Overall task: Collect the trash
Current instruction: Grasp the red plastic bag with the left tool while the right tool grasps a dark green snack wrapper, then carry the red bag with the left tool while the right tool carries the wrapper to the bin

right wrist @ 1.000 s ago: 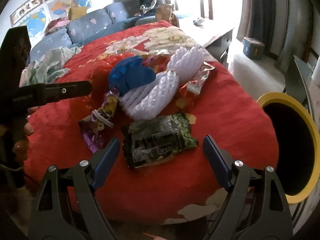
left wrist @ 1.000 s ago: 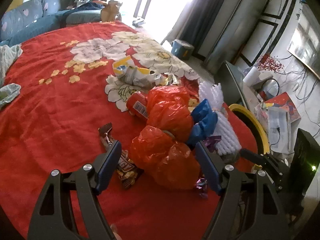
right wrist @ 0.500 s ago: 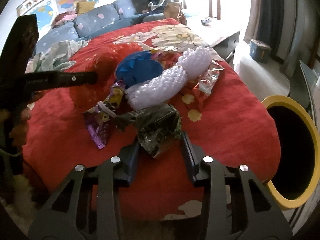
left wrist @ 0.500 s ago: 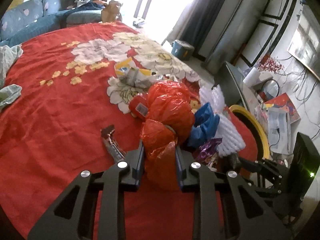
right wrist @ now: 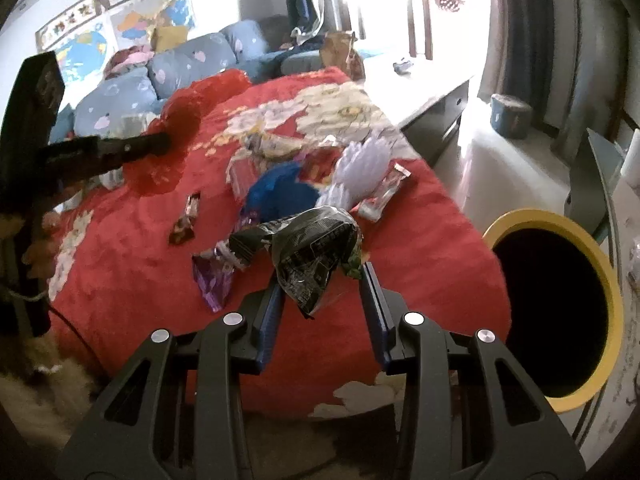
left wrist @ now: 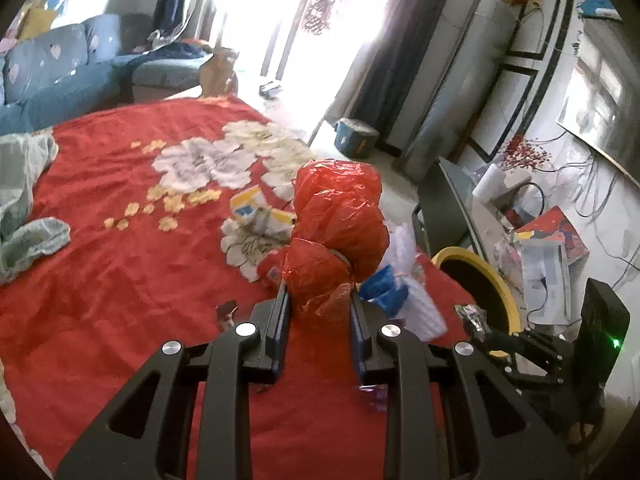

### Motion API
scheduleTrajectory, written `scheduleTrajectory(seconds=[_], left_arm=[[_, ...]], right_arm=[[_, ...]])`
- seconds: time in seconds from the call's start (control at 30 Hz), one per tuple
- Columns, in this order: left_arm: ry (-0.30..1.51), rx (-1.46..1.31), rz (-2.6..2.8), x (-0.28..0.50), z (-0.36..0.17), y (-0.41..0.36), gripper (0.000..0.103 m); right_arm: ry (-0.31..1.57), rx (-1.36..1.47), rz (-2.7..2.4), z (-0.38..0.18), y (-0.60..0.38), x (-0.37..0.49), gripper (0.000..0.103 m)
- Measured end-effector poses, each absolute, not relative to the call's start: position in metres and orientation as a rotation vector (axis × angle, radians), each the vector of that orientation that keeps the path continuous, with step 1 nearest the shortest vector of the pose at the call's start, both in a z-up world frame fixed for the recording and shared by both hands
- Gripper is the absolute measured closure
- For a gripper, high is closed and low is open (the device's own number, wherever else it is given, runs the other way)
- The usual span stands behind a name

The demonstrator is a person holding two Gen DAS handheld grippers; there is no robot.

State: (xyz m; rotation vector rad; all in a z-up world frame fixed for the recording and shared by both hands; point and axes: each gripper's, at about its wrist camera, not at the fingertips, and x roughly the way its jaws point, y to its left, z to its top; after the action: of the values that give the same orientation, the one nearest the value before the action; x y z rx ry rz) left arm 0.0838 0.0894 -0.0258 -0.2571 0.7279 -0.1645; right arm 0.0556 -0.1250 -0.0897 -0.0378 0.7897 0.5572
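Trash (right wrist: 316,256) beside yellow-rimmed bin (right wrist: 600,272)

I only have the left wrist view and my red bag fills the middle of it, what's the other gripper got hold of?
Observer: The right gripper is shut on a crumpled dark snack packet, lifted off the red blanket.
Operator: What's lying behind my bag on that side?
Observer: A silver and red wrapper lies beside the white packing foam, toward the blanket's edge.
Operator: How does the bin sit from there?
Observer: The yellow-rimmed bin stands open off the blanket's edge, right of the packet; its inside looks dark.
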Motion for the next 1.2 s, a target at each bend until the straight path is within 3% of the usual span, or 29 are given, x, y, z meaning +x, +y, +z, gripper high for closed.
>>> scheduleTrajectory(seconds=[1.2], left_arm=[[0.692,-0.112,-0.333,0.091,0.002,-0.020,0.079]], right_arm=[[0.644,0.104,0.371,-0.045,-0.204,0.077,0.072]])
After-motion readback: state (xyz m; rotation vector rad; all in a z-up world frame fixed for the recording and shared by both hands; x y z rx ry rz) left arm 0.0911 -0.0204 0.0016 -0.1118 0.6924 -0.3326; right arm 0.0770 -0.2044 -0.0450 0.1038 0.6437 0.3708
